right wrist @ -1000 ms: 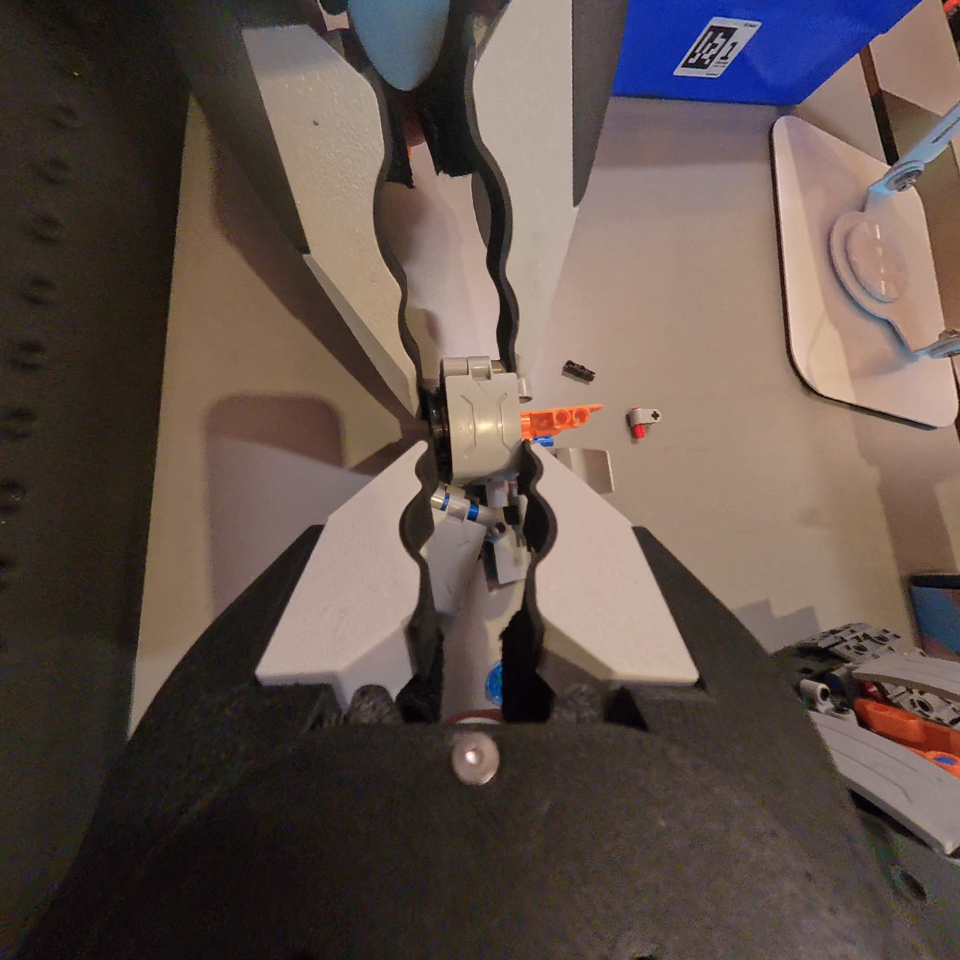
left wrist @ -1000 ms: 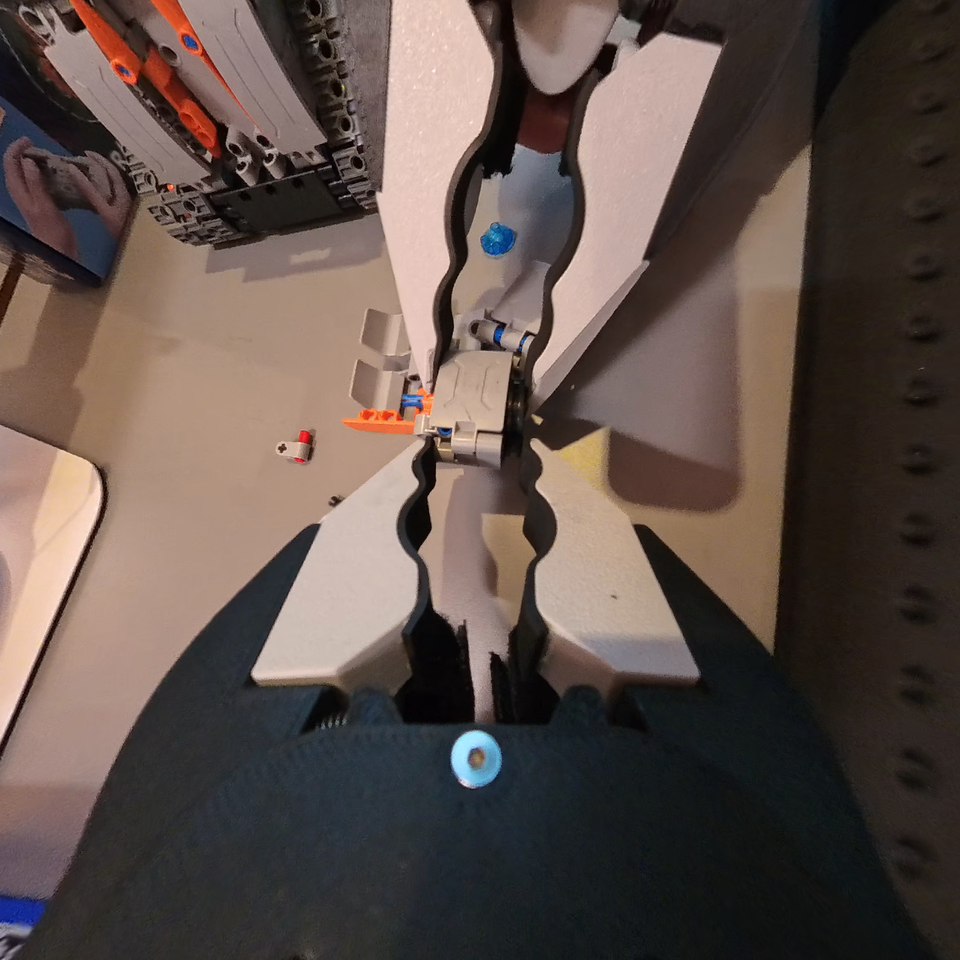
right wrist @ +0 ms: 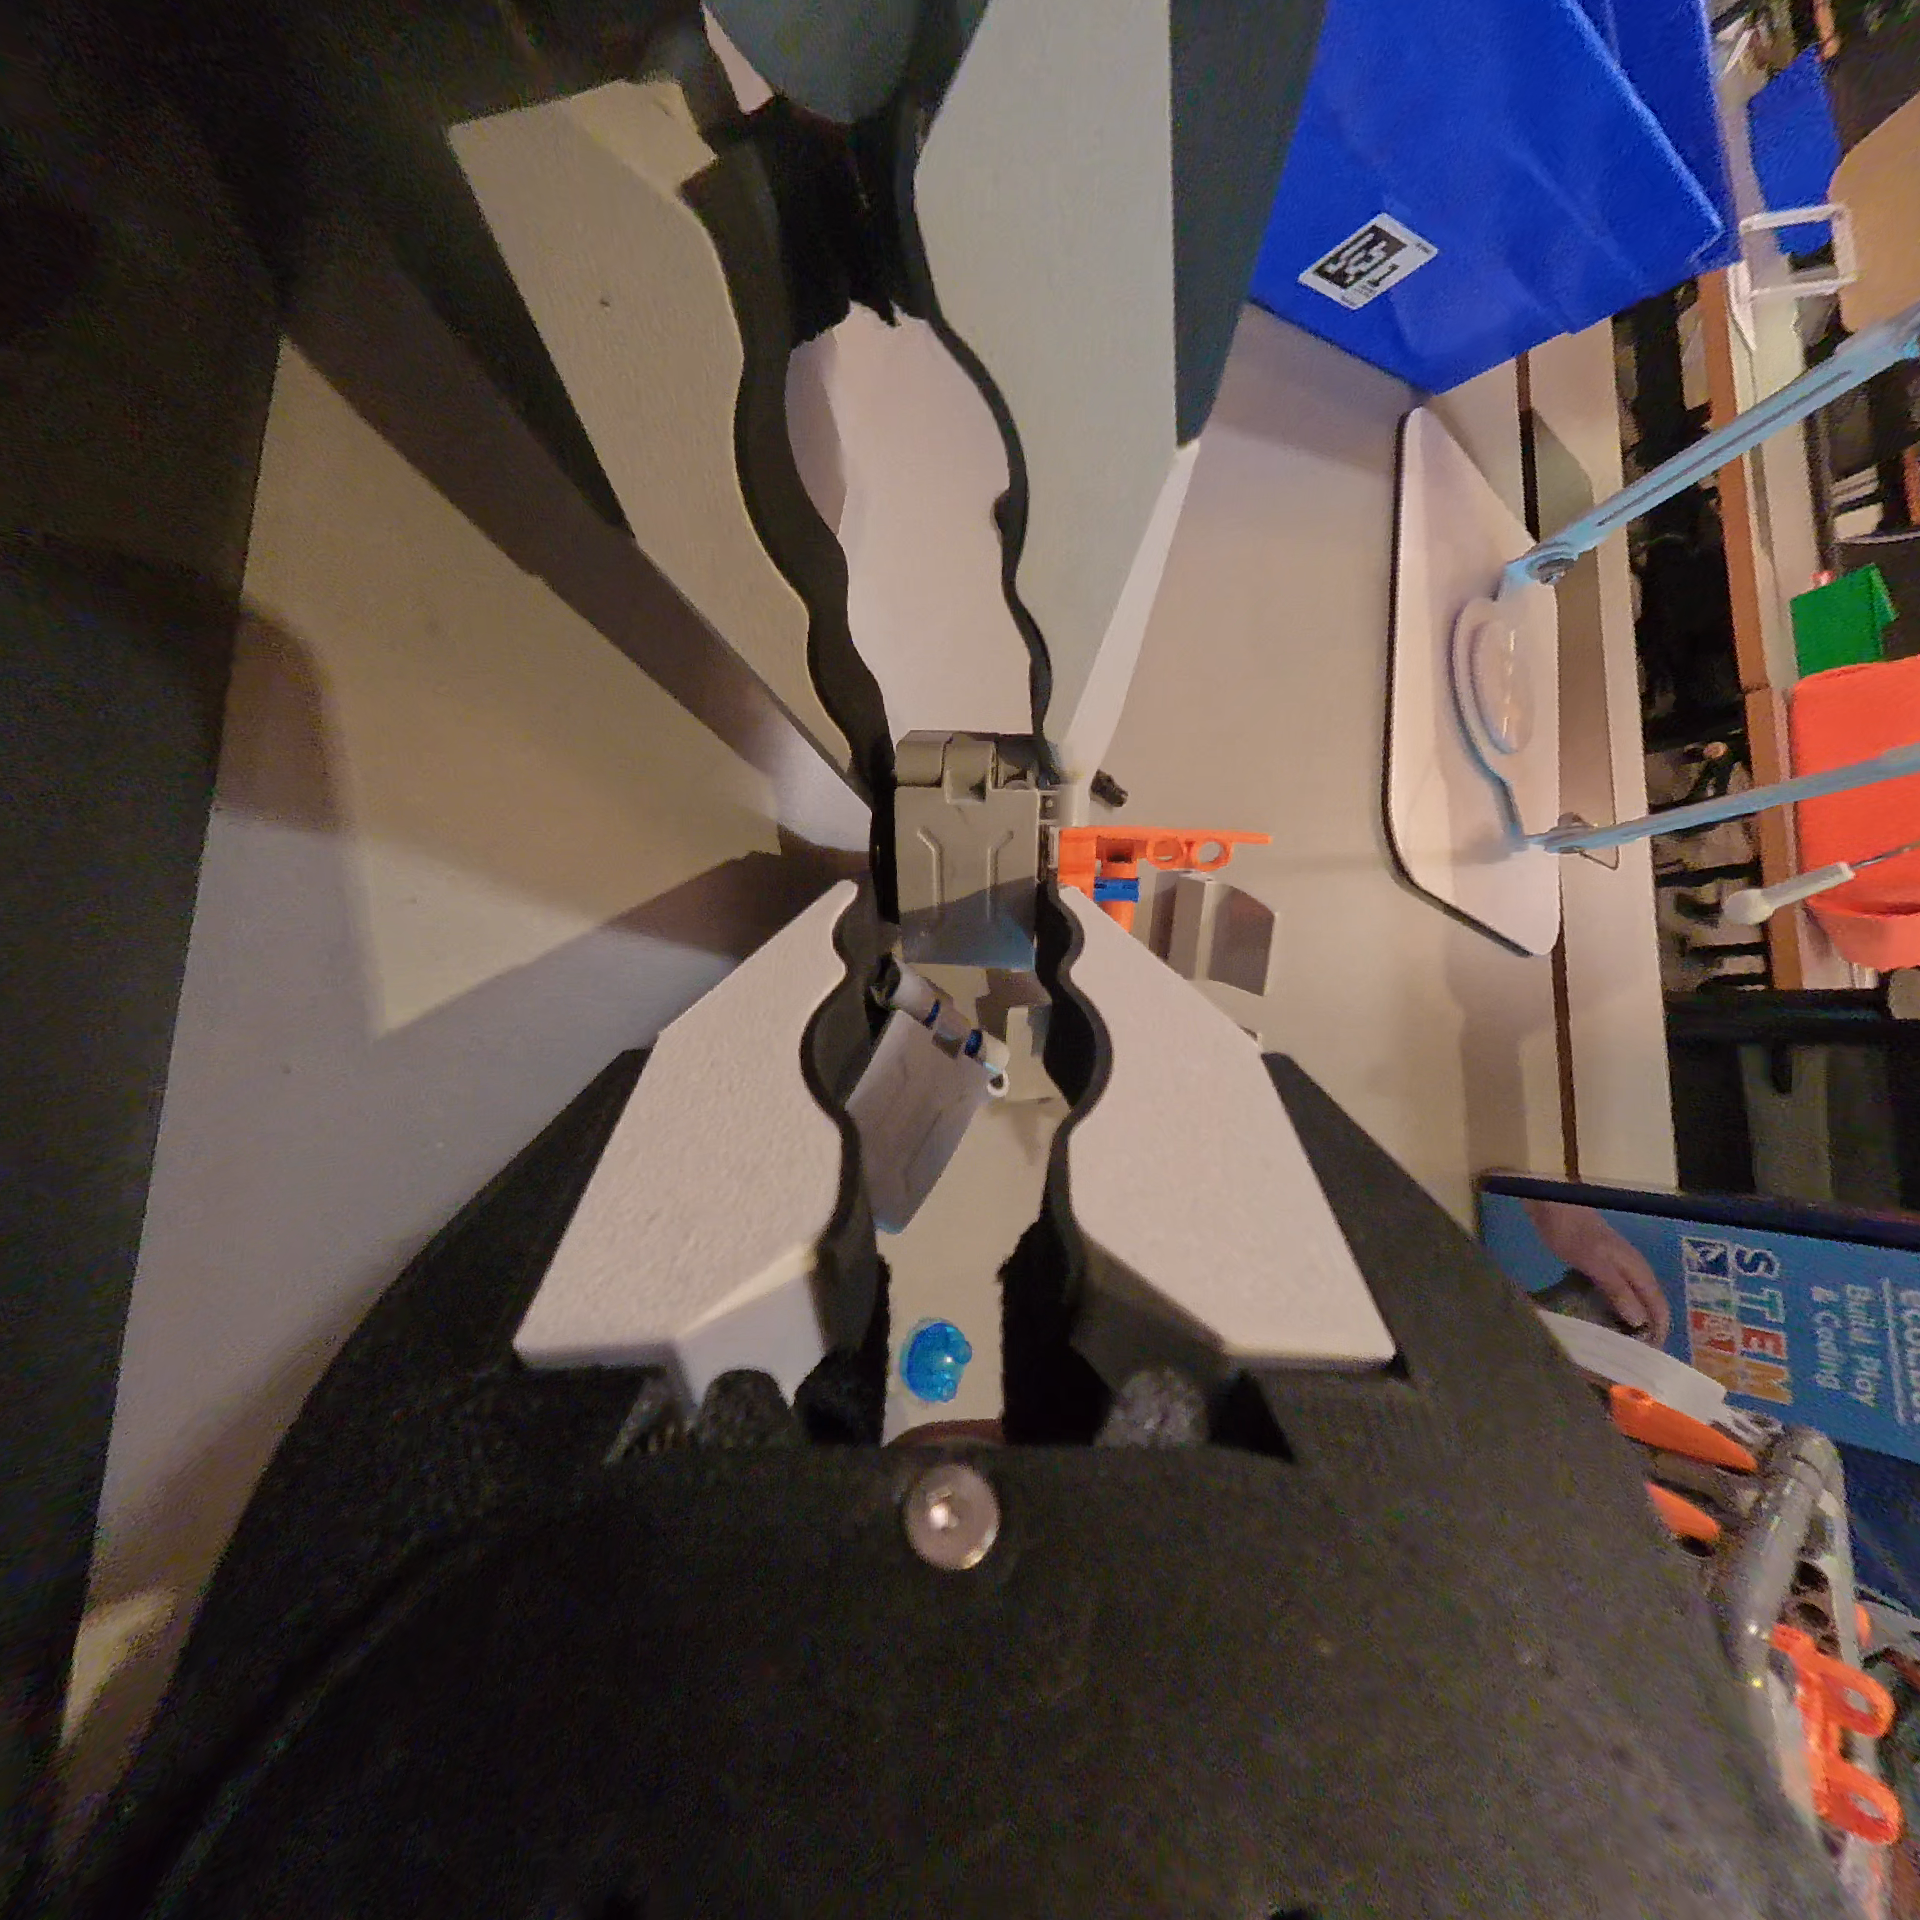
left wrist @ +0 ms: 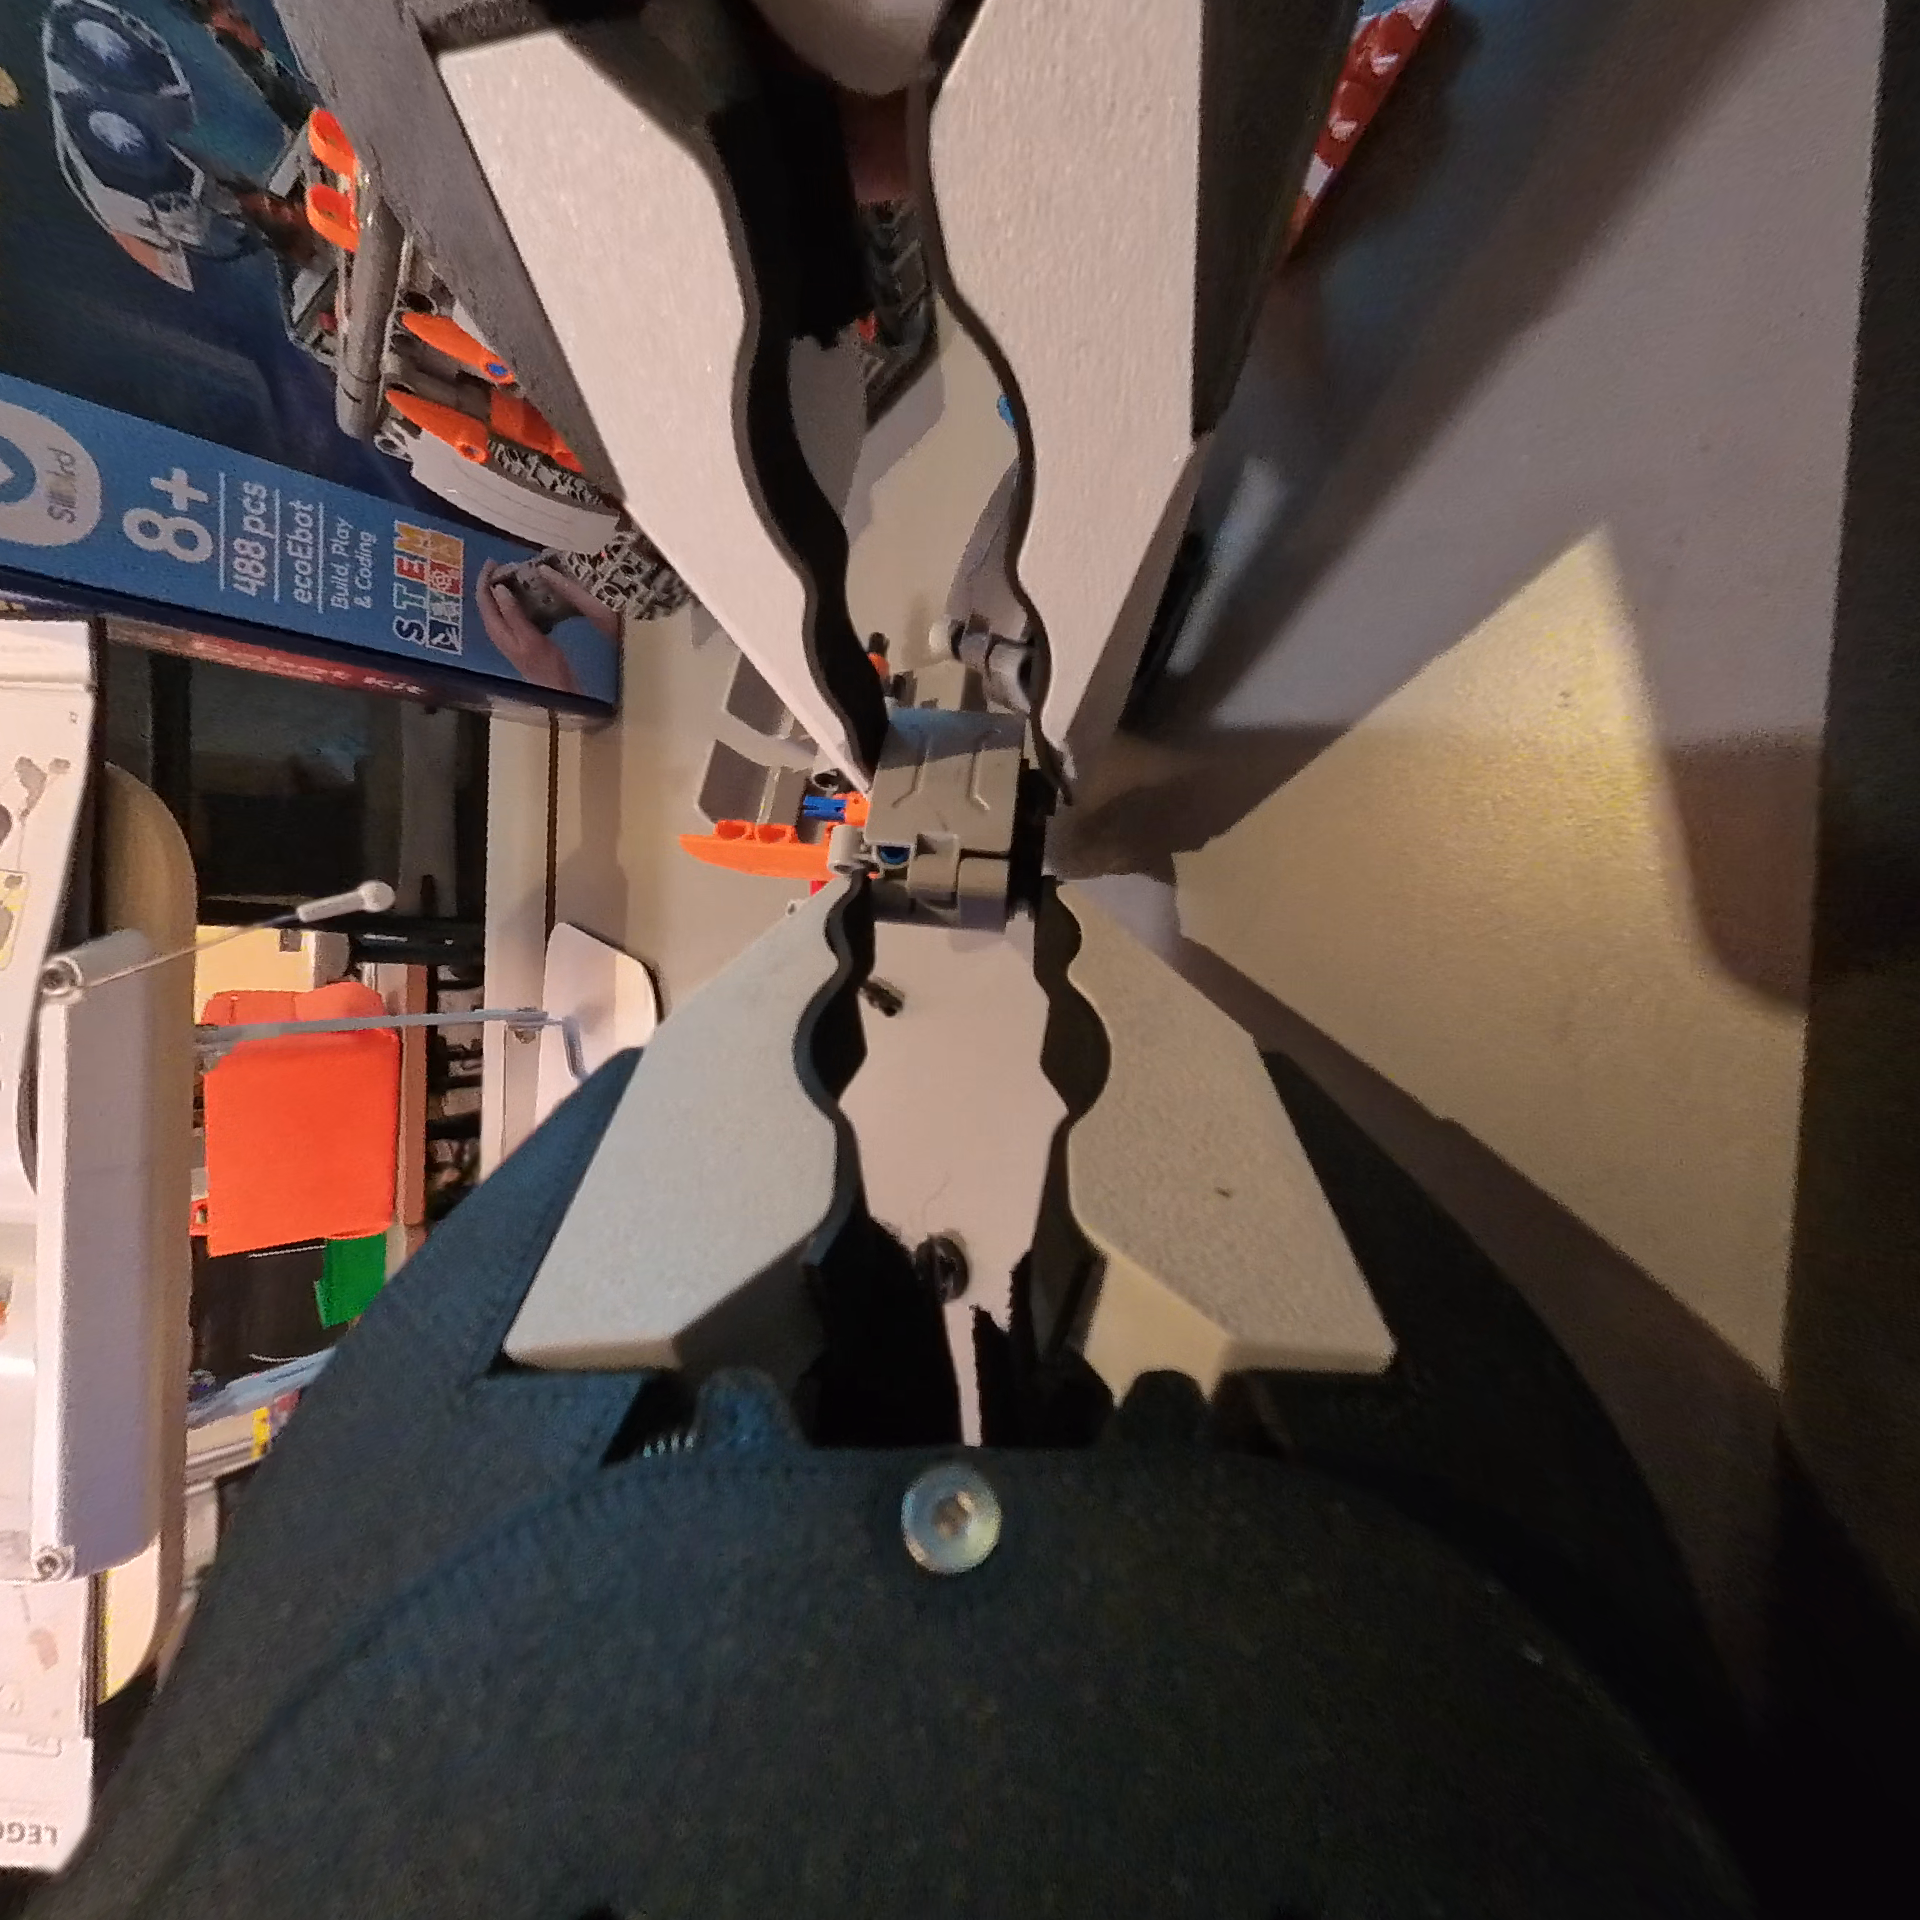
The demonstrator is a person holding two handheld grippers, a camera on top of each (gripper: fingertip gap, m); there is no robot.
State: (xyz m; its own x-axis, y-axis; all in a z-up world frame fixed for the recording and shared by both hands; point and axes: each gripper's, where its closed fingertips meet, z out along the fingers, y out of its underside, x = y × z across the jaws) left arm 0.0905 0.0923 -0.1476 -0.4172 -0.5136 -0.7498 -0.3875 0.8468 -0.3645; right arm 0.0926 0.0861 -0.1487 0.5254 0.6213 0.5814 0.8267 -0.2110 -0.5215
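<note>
Grey brick-built assembly (left wrist: 940,821) sits pinched between both tools, held off the pale counter (left wrist: 1455,831). Left tool (left wrist: 945,894) grips its near end, fingers narrowed onto the grey housing. Right tool (right wrist: 961,914) grips the opposite end, likewise closed down on it; the two tools face each other tip to tip. In the right wrist view the assembly (right wrist: 966,831) shows a ribbed grey block with a hinged cap on top. Orange beam (right wrist: 1164,847) sticks out sideways from the block, a small blue pin (right wrist: 1117,888) just under it. White axle with blue bands (right wrist: 940,1023) and a light grey curved panel (right wrist: 914,1132) hang between the right tool's fingers. Blue translucent round stud (right wrist: 933,1361) lies on the counter near the right tool's base. Blue kit box (left wrist: 291,540) stands at the counter's edge, a partly built grey and orange model (left wrist: 457,416) against it. White rounded board (right wrist: 1475,665) lies well apart; blue bin (right wrist: 1475,177) beyond it.
</note>
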